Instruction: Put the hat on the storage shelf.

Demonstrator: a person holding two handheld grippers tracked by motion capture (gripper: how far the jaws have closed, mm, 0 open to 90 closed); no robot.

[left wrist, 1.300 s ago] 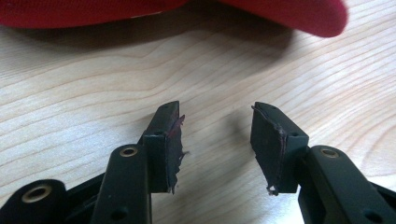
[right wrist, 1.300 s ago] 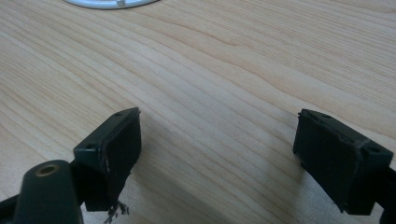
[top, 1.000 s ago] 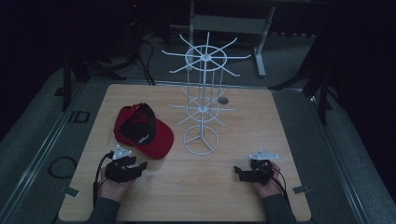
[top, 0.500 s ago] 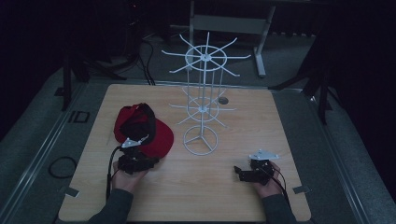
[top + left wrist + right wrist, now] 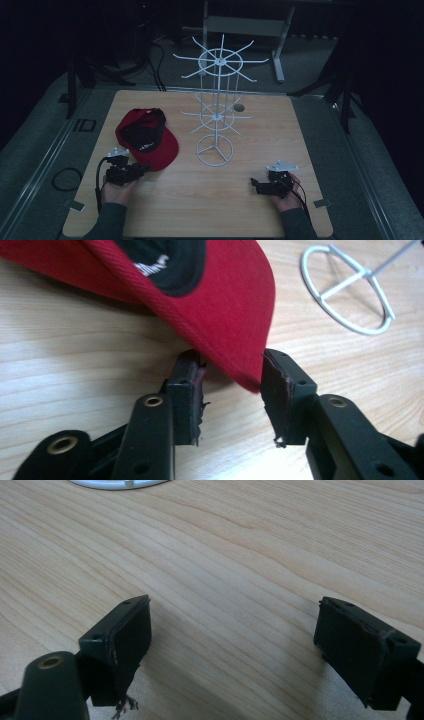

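L gripper (image 5: 134, 171) sits low at the near-left of the wooden table (image 5: 260, 220), held in the person's left hand (image 5: 116, 191), cable looping off its left side. Its jaws are spread w/ a clear gap, and in the left gripper view (image 5: 231, 395) the tip of the red cap's brim reaches down into that gap; the edge of the brim looks to be just at the inner face of the jaw on that view's right, but can't tell if it touches. The other jaw is apart from the fabric, nothing pinched. Red cap (image 5: 150, 140) lies upside down on the table's left half, black lining w/ white lettering facing up (image 5: 172, 265), brim pointing toward the near edge and the L gripper. Just to the cap's right stands a white wire rack (image 5: 216, 102), upright, w/ a round ring base (image 5: 350, 295) on the table, two tiers of radial arms, top tier the wider. A small dark round thing (image 5: 239, 107) lies on the table behind the rack; can't tell what it is. R gripper (image 5: 256, 186) rests near the near-right corner in the right hand (image 5: 285, 197), grey plate on top, well apart from cap and rack. Its jaws stand wide apart over bare wood in the right gripper view (image 5: 234, 645), holding nothing.
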